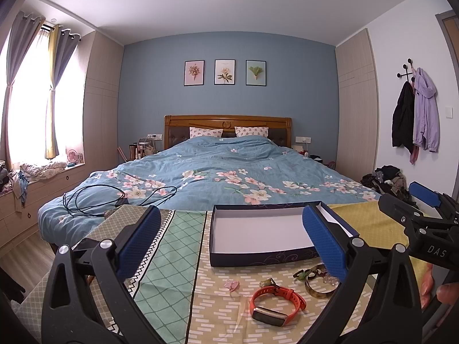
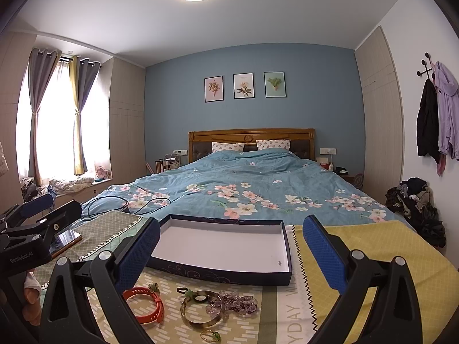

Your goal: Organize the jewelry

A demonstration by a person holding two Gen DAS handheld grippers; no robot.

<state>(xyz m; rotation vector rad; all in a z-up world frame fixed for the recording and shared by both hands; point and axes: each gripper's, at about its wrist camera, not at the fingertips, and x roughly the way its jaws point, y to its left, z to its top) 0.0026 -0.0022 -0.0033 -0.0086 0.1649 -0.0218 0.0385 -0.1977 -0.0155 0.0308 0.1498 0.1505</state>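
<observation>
An open dark blue box [image 1: 275,253] with a white inside, nothing showing in it, lies on the patterned cloth; it also shows in the right wrist view [image 2: 223,275]. In front of it lie an orange smart band [image 1: 275,301] [image 2: 149,305], a horn-coloured bangle [image 1: 317,288] [image 2: 200,311], a purple bead piece [image 2: 235,305], a small pink item [image 1: 231,285] and a gold ring with a green stone [image 2: 212,336]. My left gripper [image 1: 232,243] is open and empty above the cloth. My right gripper [image 2: 231,252] is open and empty, over the box's front.
A phone [image 2: 64,240] lies on the cloth at the left. A bed with a blue floral duvet [image 1: 229,177] and a black cable [image 1: 114,197] stands behind. A pile of clothes [image 2: 416,203] lies at the right wall.
</observation>
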